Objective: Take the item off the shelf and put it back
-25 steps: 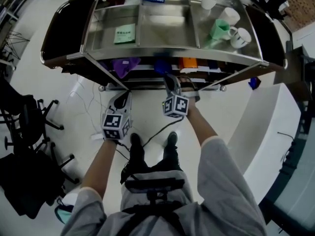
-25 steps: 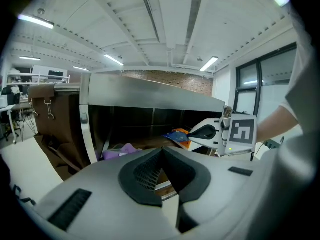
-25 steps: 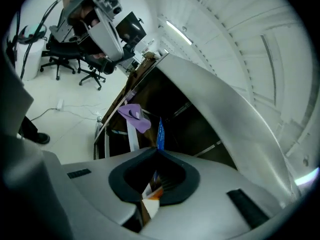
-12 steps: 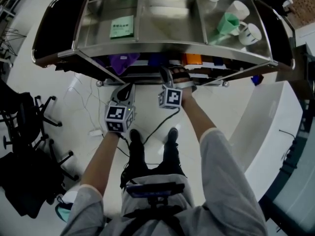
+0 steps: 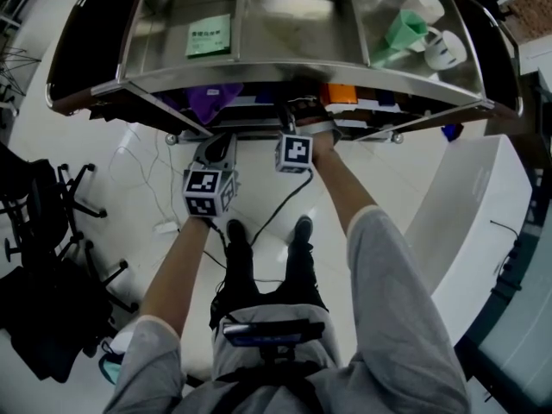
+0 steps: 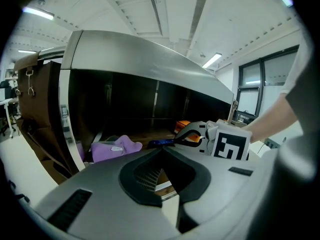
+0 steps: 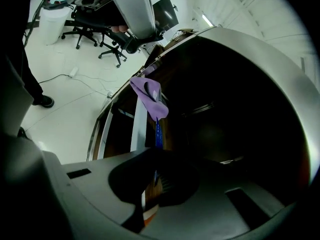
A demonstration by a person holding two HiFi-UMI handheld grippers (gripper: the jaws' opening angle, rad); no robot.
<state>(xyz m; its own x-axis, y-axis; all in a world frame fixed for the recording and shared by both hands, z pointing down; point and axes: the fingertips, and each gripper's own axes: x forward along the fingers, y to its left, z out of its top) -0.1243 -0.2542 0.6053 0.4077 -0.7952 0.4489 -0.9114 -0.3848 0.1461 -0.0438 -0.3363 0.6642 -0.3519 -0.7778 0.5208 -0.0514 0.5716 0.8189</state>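
At the front of the lower shelf (image 6: 142, 135), the right gripper (image 6: 176, 142) is clamped on what looks like a thin blue item (image 6: 160, 143) near a purple cloth (image 6: 115, 148); the left gripper (image 6: 161, 151) is empty, its jaws together.

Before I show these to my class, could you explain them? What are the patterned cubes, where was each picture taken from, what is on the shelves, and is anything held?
A person stands at a metal shelf unit holding two hand-worked grippers; the patterned cubes are part of them. One picture comes from a camera on the head, looking down; the other two ride on the grippers. On top lie a green booklet and cups; below, a purple cloth. The right gripper is shut on a thin blue item; the left gripper is shut and empty.
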